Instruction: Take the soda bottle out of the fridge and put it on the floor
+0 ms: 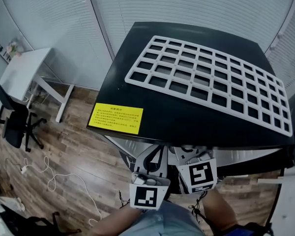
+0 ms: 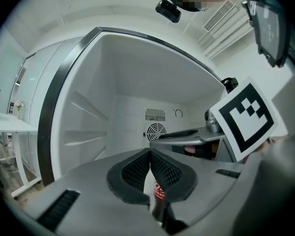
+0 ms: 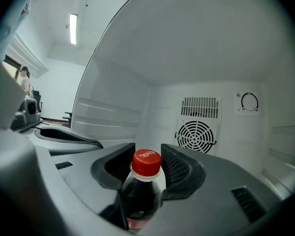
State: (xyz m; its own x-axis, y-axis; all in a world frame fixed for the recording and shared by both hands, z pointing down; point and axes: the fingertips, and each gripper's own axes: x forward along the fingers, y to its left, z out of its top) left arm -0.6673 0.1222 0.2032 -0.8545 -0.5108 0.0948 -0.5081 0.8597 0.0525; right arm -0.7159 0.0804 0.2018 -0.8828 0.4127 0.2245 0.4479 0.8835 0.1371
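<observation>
The soda bottle, dark with a red cap, stands upright inside the white fridge. My right gripper is open around it: the cap and neck sit between the two black pads, with thin gaps on each side. In the left gripper view my left gripper is shut and empty, pads meeting, and a strip of the bottle's label shows just below them. The head view shows both grippers, left and right, reaching under the fridge's black top, so the bottle is hidden there.
A white grid rack and a yellow sticker lie on the fridge top. A round fan vent is on the back wall. On the wood floor at left are a white desk, an office chair and cables.
</observation>
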